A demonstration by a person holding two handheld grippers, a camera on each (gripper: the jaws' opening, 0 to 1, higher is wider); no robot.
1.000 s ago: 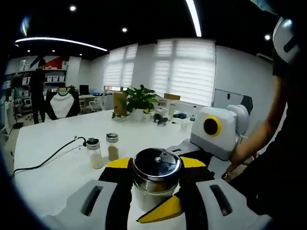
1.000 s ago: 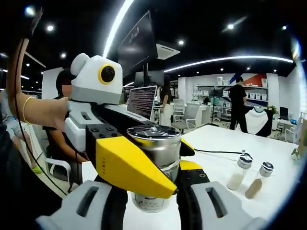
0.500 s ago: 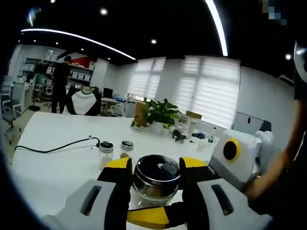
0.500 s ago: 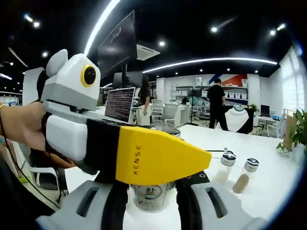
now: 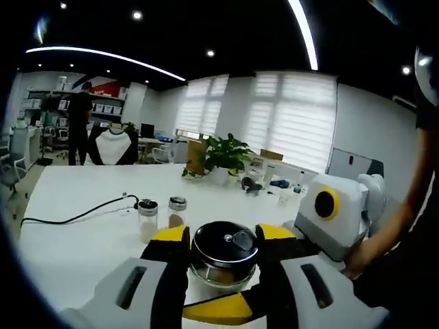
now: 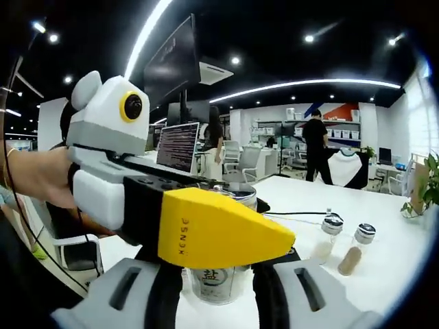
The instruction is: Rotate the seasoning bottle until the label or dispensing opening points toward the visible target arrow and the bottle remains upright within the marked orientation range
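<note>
The seasoning bottle is a glass jar with a shiny steel lid, upright on the white table. My left gripper is shut on it just under the lid. In the right gripper view the same bottle shows a white label with blue print facing the camera. My right gripper is shut on its lower body. The left gripper's yellow finger crosses in front of the lid. A yellow finger of the right gripper lies low in the left gripper view, and a hand holds that gripper.
Two small spice jars stand just beyond the bottle, with a black cable to their left. A potted plant and clutter sit at the table's far edge. A person stands far back, and a screen lights up.
Both cameras have swung and tilted together around the bottle. In the right gripper view the left gripper's yellow finger now covers the lid and the label has come into sight.
</note>
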